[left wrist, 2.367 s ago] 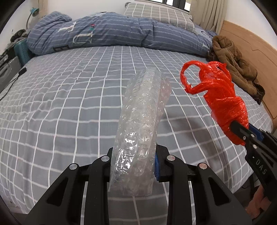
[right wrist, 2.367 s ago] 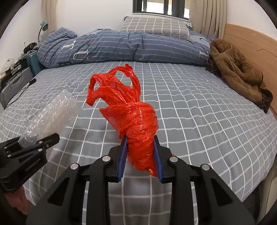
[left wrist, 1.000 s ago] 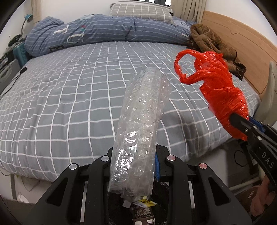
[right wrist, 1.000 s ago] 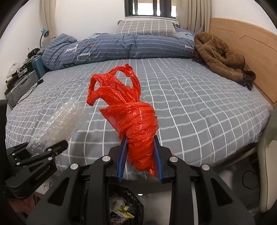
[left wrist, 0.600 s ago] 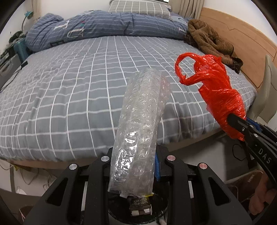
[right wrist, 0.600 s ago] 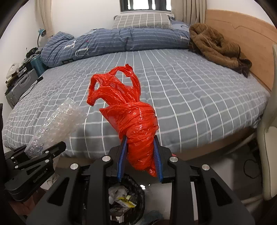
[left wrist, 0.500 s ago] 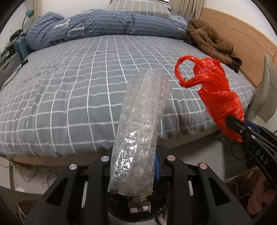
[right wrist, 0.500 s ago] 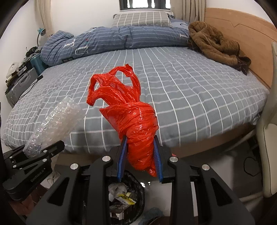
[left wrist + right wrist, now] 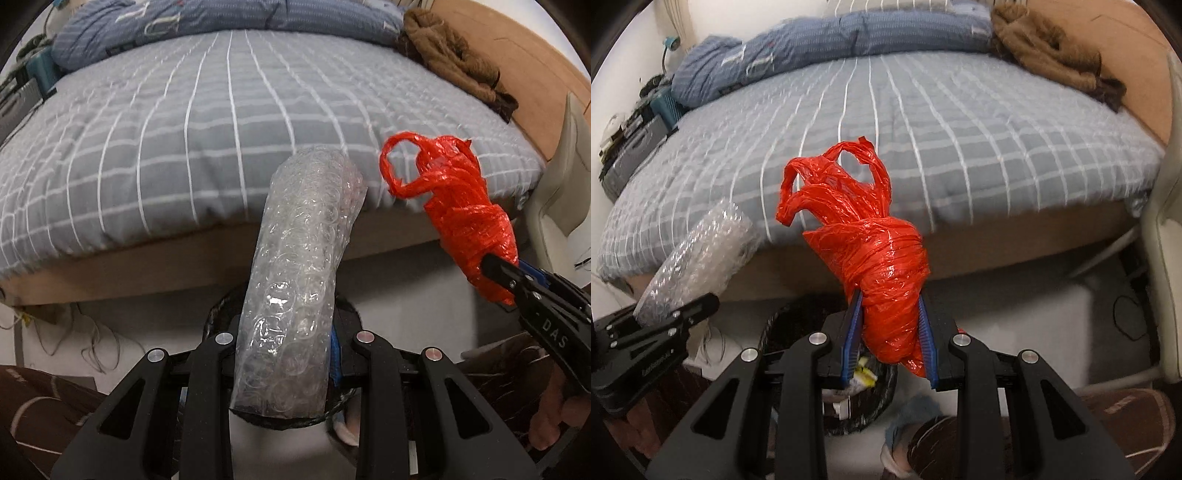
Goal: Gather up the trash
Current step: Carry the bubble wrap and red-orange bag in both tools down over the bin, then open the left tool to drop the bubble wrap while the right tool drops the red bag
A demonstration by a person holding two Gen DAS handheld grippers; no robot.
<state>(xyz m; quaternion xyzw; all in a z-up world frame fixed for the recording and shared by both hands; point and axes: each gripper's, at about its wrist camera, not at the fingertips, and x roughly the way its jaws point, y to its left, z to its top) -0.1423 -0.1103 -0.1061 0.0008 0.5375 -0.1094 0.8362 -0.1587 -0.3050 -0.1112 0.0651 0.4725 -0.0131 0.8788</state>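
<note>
Both loads hang over the black bin [image 9: 798,325] below — left hand-held gripper [image 9: 284,354] pinching bubble wrap [image 9: 299,266], right hand-held gripper [image 9: 890,332] pinching red bag [image 9: 875,258] — left looks nearer.

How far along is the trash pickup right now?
Done: both pieces are off the bed. In hand: left gripper clamps the clear bubble wrap roll, right gripper the crumpled red plastic bag. Left: dropping both into the black-lined bin below.

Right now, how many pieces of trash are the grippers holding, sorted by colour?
Red: 1, the red plastic bag
Clear: 1, the bubble wrap roll
Total: 2
</note>
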